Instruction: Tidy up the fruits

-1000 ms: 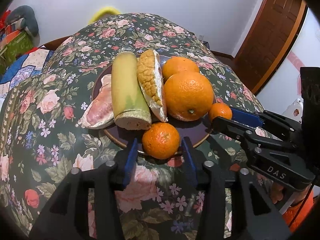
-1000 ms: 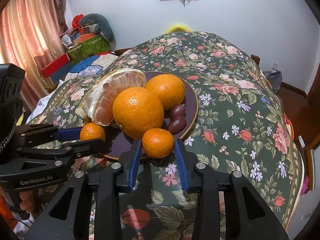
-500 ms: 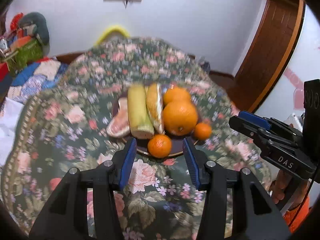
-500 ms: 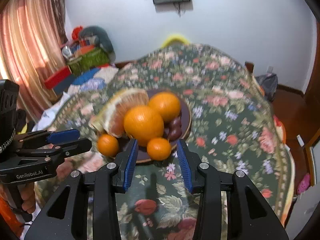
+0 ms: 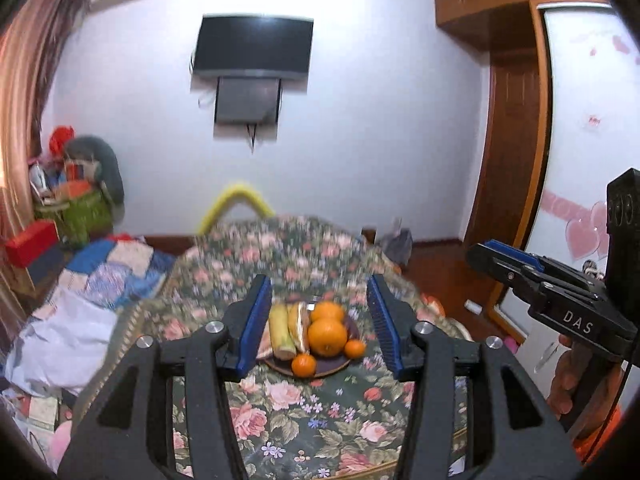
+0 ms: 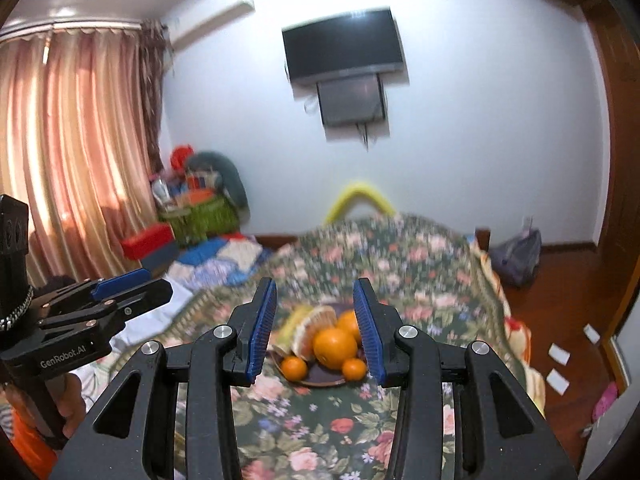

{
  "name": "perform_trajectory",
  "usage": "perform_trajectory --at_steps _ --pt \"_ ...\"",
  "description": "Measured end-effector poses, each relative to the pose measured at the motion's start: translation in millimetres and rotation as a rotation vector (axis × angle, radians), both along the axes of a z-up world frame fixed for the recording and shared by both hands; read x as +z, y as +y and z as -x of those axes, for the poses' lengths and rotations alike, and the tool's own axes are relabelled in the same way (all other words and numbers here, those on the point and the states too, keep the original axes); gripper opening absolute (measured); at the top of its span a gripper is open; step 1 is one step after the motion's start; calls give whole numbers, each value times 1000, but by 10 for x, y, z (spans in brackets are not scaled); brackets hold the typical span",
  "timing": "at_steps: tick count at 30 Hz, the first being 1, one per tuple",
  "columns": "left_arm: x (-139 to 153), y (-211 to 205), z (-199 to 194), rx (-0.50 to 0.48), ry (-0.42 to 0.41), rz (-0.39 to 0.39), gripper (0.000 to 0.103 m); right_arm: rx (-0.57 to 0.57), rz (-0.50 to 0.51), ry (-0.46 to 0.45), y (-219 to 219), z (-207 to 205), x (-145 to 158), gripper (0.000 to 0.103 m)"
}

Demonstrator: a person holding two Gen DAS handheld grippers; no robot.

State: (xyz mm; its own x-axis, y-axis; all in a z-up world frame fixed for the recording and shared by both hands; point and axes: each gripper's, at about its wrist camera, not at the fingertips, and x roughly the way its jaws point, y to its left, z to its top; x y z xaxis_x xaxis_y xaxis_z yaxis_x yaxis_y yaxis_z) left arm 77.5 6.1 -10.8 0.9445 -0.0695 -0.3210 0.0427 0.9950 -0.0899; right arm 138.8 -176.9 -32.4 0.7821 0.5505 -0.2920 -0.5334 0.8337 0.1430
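Observation:
A dark plate point(image 5: 329, 367) sits on the floral table, far below both grippers. It holds a large orange point(image 5: 327, 337), a second orange point(image 5: 327, 311) behind it, two small mandarins point(image 5: 304, 365) point(image 5: 354, 348), a yellow-green stalk piece point(image 5: 280, 335) and pomelo wedges point(image 5: 299, 327). My left gripper point(image 5: 319, 324) is open and empty, high above the plate. My right gripper point(image 6: 316, 328) is open and empty too; the plate point(image 6: 316, 378) and large orange point(image 6: 334, 347) show between its fingers.
The floral tablecloth point(image 5: 304, 416) covers the table. A yellow chair back point(image 5: 236, 204) stands at its far side. Bedding and boxes point(image 5: 72, 280) lie left. A wall television point(image 5: 252, 48) hangs ahead. A wooden door point(image 5: 508, 152) stands right; paper scraps point(image 6: 560, 364) lie on the floor.
Both grippers have pulled up and back from the plate, leaving the small mandarins on its rim. The fruit now looks small and distant. Both stayed open.

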Motion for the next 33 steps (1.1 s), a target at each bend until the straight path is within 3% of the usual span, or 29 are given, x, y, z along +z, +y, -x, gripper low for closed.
perform_trajectory --at_steps 2,7,16,18,19,21,33 --pt "113 -6 160 8 -47 0 60 0 -22 -33 -32 150 104 39" --pt "307 -18 448 22 -126 -12 68 -24 -50 -110 -62 409 239 56" --pt "391 -38 667 32 -175 -36 76 -76 -51 -184 11 573 235 86" --pt "373 -34 686 36 -175 -33 83 -77 -51 -185 18 574 229 88" --pt "370 -29 692 42 -179 -31 92 -80 -54 -184 7 602 229 89" --pt "380 -30 748 60 -195 -33 97 -87 -60 -184 -5 636 212 99" --pt "359 -83 787 59 -197 -46 103 -140 -46 -217 -58 760 188 103"
